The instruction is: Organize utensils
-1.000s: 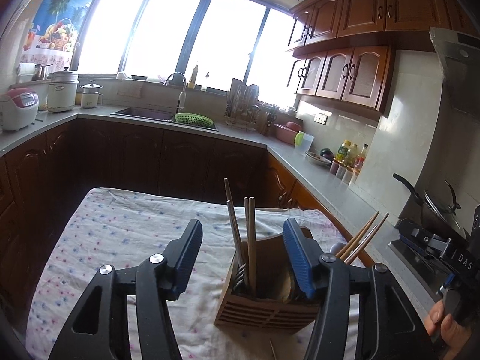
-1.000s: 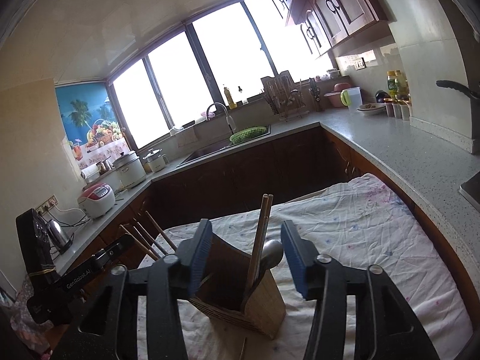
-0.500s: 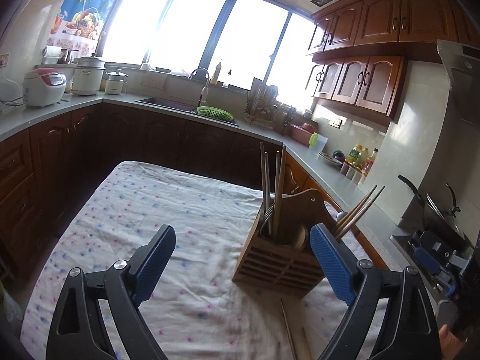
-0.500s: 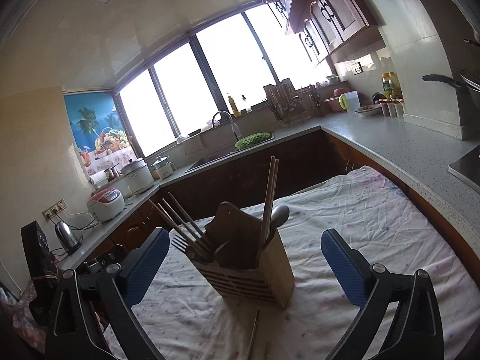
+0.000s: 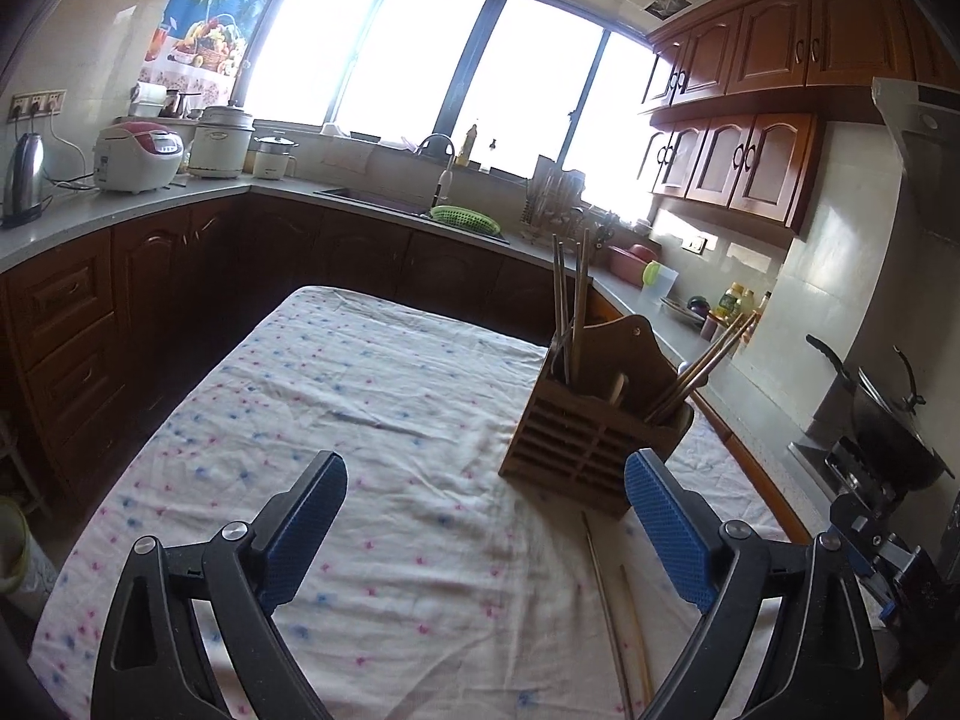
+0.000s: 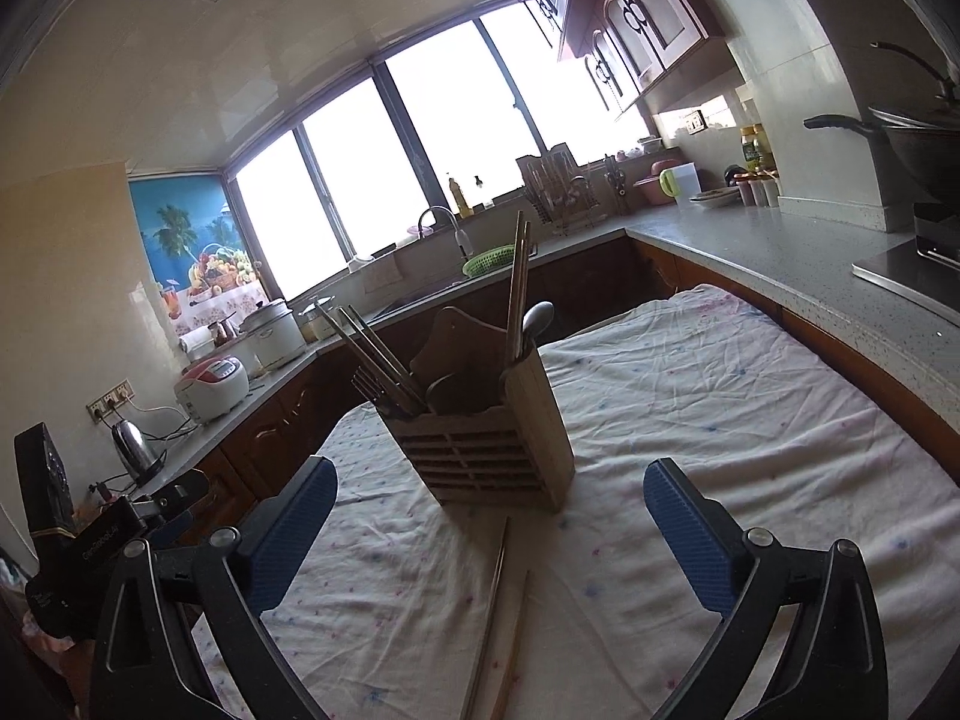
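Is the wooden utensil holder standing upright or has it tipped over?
Upright: the wooden utensil holder rests flat on the tablecloth, chopsticks pointing up.

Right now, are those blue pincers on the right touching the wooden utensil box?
Apart. The right wrist view shows the right gripper wide open, with bare cloth between its pads and the utensil holder.

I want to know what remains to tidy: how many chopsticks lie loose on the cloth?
2. A metal chopstick and a wooden chopstick lie side by side on the tablecloth, just in front of the wooden holder. Their near ends are out of frame.
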